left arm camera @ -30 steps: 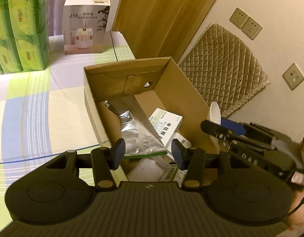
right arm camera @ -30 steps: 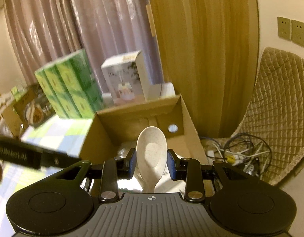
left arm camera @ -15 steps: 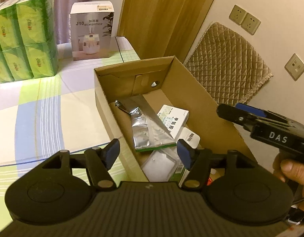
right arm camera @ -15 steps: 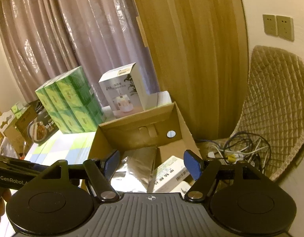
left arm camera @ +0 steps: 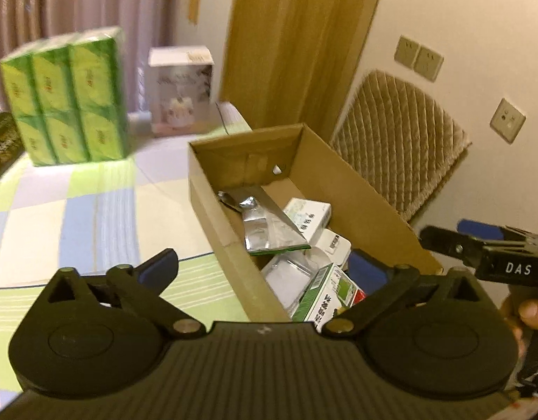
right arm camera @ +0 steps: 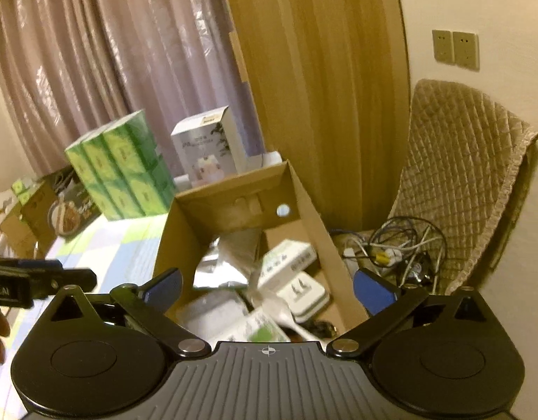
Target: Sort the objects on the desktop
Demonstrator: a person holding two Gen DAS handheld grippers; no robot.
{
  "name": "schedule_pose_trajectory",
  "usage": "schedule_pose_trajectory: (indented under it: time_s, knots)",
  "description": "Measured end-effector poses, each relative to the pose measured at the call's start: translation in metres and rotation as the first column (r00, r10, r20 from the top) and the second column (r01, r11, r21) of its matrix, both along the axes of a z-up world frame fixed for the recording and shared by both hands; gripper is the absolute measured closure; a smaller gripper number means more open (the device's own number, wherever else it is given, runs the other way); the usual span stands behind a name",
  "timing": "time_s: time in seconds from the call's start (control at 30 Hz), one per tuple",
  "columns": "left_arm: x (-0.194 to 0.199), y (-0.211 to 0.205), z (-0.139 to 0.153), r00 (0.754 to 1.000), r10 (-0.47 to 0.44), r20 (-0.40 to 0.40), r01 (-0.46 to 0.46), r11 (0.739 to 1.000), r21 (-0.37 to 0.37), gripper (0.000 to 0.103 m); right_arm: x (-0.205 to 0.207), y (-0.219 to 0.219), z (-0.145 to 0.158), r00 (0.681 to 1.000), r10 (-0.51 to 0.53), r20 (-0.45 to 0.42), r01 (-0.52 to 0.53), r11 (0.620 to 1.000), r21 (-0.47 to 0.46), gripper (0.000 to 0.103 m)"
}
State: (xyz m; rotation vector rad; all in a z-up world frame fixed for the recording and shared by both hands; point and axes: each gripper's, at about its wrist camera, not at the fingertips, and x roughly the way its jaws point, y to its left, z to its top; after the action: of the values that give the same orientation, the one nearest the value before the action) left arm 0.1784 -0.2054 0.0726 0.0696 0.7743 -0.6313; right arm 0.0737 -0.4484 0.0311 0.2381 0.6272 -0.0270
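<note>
Brown cardboard box [left arm camera: 356, 189] holds silver pouch [left arm camera: 269, 224] and white cartons; both hand-held grippers' jaws opening wide, empty.

Both views are fisheye and look forward and downward along their own jaws, whose black housing fills the bottom of each frame. The left wrist view looks from near and above at the cardboard box [left arm camera: 304, 189] at frame centre, with the bench [left arm camera: 76, 217] on the left. The right wrist view looks into the same box [right arm camera: 240, 210] from a lower angle, near its open end. Both also share the green packs [left arm camera: 65, 94] [right arm camera: 121, 168], the white carton [left arm camera: 181, 91] [right arm camera: 209, 147] and the quilted pad [left arm camera: 402, 140] [right arm camera: 461, 182].
</note>
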Motion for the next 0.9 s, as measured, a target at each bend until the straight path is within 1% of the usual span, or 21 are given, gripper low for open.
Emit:
schedule_pose_trajectory:
  time_s: [0.1, 0.17, 0.27, 0.37, 0.47, 0.57, 0.67, 0.8, 0.9]
  knots:
    - [-0.019, 0.015, -0.003, 1.000, 0.029, -0.009, -0.029, 0.999, -0.024, 0.001, -0.016, 0.006, 0.001, 1.000, 0.002, -0.016, -0.003, 1.000, -0.031, 0.002]
    - [-0.034, 0.023, -0.006, 0.998, 0.055, -0.009, -0.055, 0.998, -0.027, 0.001, -0.028, 0.011, 0.001, 1.000, 0.005, -0.029, -0.006, 0.999, -0.039, 0.002]
    - [-0.059, 0.029, -0.009, 0.997, 0.074, 0.024, -0.074, 0.997, 0.005, 0.001, -0.046, 0.018, -0.002, 0.999, 0.016, -0.037, -0.017, 0.999, -0.034, 0.002]
    - [-0.081, 0.034, -0.014, 0.994, 0.107, 0.036, -0.107, 0.994, 0.016, 0.001, -0.064, 0.027, -0.009, 0.998, 0.007, -0.059, -0.008, 0.999, -0.032, 0.002]
    - [-0.099, 0.035, -0.021, 0.991, 0.134, 0.021, -0.135, 0.990, 0.040, 0.001, -0.078, 0.037, -0.015, 0.997, 0.011, -0.076, -0.013, 0.999, -0.037, 0.002]
    - [-0.113, 0.037, -0.029, 0.992, 0.127, -0.011, -0.127, 0.991, 0.049, 0.001, -0.090, 0.044, -0.019, 0.995, 0.003, -0.097, -0.007, 0.999, -0.036, 0.002]
    - [-0.127, 0.040, -0.032, 0.990, 0.137, -0.006, -0.137, 0.989, 0.055, 0.001, -0.101, 0.049, -0.020, 0.991, -0.019, -0.129, 0.014, 0.999, -0.039, 0.002]
    - [-0.144, 0.046, -0.027, 0.989, 0.147, 0.001, -0.146, 0.989, 0.030, 0.001, -0.121, 0.059, -0.013, 0.992, -0.046, -0.115, 0.037, 0.996, -0.083, 0.002]
    - [-0.155, 0.047, -0.024, 0.990, 0.140, 0.011, -0.141, 0.990, 0.024, 0.001, -0.135, 0.068, -0.009, 0.993, -0.039, -0.108, 0.030, 0.996, -0.088, 0.002]
